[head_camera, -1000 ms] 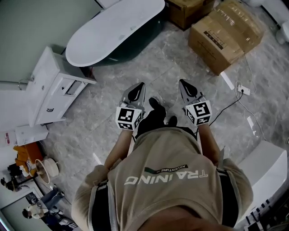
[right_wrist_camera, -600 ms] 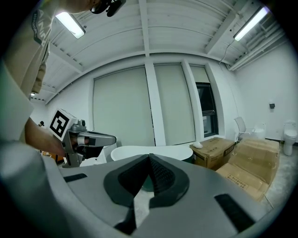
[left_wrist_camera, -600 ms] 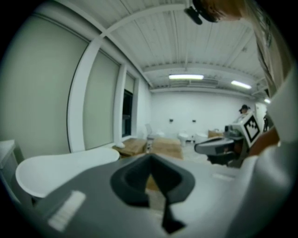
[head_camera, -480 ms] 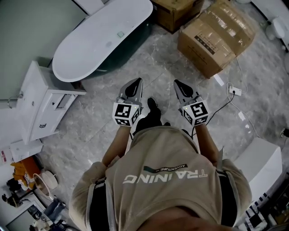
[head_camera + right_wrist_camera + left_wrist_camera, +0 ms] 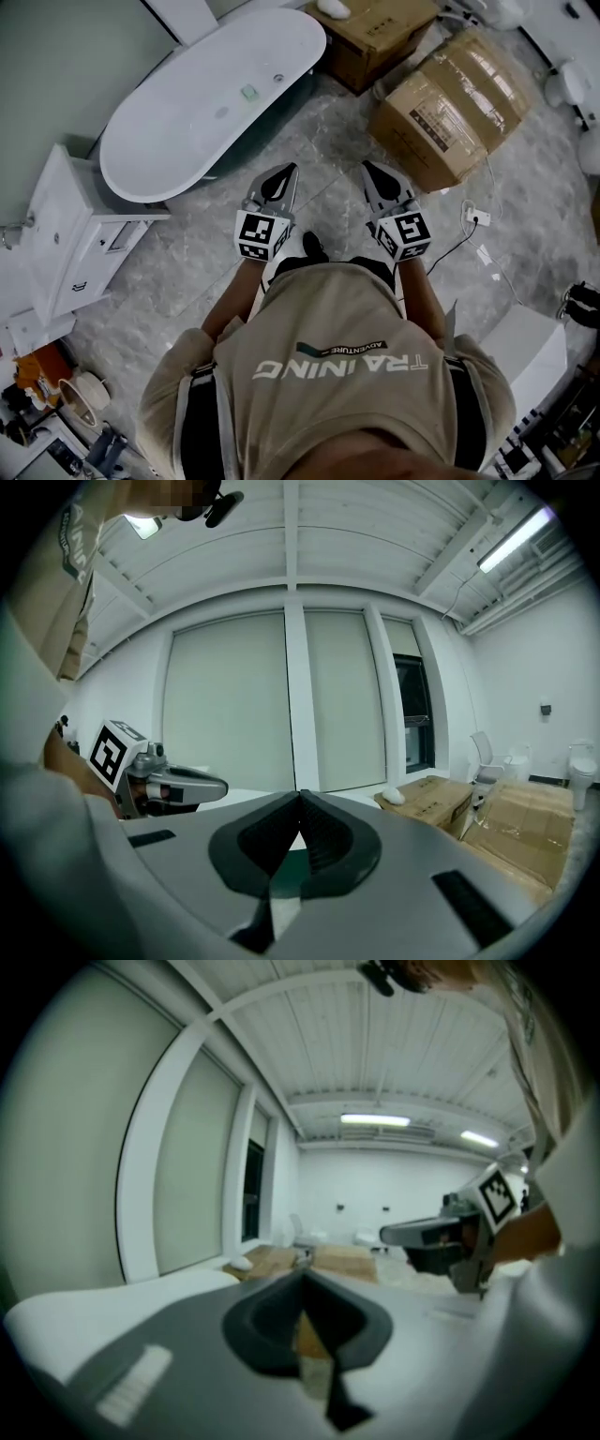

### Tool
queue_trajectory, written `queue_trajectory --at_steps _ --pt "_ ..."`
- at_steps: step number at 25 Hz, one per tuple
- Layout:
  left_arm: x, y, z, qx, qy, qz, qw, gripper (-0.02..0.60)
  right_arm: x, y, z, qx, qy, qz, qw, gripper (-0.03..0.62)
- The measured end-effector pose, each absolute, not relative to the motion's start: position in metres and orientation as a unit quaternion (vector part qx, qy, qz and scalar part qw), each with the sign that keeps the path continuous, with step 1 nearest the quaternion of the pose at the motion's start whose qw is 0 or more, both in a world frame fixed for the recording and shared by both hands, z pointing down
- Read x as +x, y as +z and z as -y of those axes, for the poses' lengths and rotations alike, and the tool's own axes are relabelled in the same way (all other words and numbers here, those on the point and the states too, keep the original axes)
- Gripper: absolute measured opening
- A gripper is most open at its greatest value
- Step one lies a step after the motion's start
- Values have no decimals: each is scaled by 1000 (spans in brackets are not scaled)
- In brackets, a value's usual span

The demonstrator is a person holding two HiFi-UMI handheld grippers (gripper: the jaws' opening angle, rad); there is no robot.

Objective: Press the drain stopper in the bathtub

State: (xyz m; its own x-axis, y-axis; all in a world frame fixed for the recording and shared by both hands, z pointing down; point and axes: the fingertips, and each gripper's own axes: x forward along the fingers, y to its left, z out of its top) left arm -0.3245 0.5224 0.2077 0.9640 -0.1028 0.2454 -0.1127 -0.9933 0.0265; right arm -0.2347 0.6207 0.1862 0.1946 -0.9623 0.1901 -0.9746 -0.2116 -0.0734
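Bathtub (image 5: 159, 150) upper left, well apart from both grippers. Faint round spot on tub floor, likely drain stopper (image 5: 222, 112), untouched. Left gripper (image 5: 284, 176) clenched, empty, over floor. Right gripper (image 5: 371, 172) clenched too, nothing between jaws. Cardboard boxes (image 5: 450, 94) at right. Judgement: task barely begun; approach, reach and press all left.

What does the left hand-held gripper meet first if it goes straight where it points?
Likely the brown cardboard box beyond the white oval bathtub; the left hand-held gripper aims just right of it. Depth unclear.
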Motion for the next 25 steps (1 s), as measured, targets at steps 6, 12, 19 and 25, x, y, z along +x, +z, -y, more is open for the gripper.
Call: queue_trajectory --at_steps 6,12,19,25 --pt "-296 212 -492 991 118 49 45 2 -207 190 -590 781 97 613 66 9" --pt "-264 231 -472 986 136 64 69 2 -166 203 -564 769 125 625 54 9" --pt "-198 227 -416 978 142 137 67 2 -81 218 -505 735 126 665 36 8" --pt "-121 198 -376 974 125 182 55 2 2 202 -458 709 108 695 47 8"
